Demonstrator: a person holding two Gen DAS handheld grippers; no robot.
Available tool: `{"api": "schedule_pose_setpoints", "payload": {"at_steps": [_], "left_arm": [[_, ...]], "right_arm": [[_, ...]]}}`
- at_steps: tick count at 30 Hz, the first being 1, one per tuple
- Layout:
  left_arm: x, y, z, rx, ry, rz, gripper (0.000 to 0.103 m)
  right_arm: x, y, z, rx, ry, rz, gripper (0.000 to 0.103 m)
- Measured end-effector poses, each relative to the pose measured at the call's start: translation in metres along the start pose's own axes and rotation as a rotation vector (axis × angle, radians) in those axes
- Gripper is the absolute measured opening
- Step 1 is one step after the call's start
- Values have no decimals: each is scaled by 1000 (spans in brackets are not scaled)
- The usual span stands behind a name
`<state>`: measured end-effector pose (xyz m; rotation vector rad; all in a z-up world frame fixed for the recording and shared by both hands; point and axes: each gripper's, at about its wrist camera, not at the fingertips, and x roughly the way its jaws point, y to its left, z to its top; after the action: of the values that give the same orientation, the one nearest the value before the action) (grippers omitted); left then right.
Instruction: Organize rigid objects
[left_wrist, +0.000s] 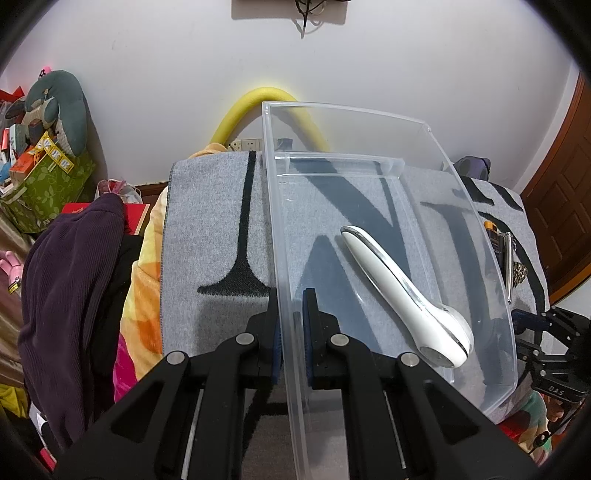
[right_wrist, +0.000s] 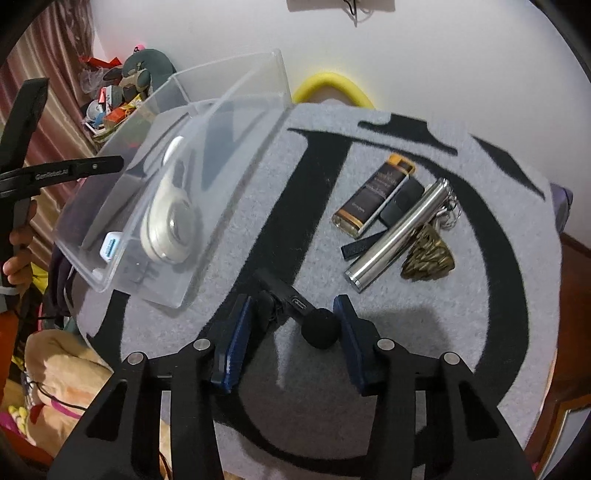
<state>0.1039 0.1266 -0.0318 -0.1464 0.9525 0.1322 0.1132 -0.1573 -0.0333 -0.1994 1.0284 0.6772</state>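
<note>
Judging by the mat (right_wrist: 258, 206), one white device (left_wrist: 402, 295) is binned; torch (right_wrist: 399, 236), lighter (right_wrist: 373, 195), microphone (right_wrist: 295, 306) remain. Left gripper (left_wrist: 291, 332) pinches the bin (left_wrist: 280, 221) wall; right gripper (right_wrist: 291, 343) gapes wide around the microphone.

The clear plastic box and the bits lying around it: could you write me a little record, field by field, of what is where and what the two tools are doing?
Surface: grey mat with black pattern
Box: clear plastic box, tilted
Inside box: white handheld device
Left tool: shut on the box's side wall
Right tool: open, astride a small black microphone
Still on the mat: dark lighter, steel cylinder, brass trinket, together to the right
</note>
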Motion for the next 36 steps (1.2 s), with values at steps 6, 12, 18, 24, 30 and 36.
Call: {"api": "schedule_pose_setpoints", "payload": {"at_steps": [6, 12, 18, 24, 30, 36], "left_arm": [[0, 0, 0, -1, 0, 0, 7], [0, 0, 0, -1, 0, -1, 7], [0, 0, 0, -2, -1, -4, 7], [1, 0, 1, -2, 0, -11, 7], [0, 3, 1, -8, 1, -24, 7], [0, 3, 1, -9, -1, -28, 7]], "right_arm": [[-27, 8, 13, -26, -74, -23, 42], [-61, 26, 39, -68, -180, -33, 42], [-76, 49, 71, -101, -256, -21, 42], [-57, 83, 96, -149, -256, 30, 42], [5, 115, 96, -178, -133, 87, 42], [47, 133, 87, -212, -51, 52, 43]]}}
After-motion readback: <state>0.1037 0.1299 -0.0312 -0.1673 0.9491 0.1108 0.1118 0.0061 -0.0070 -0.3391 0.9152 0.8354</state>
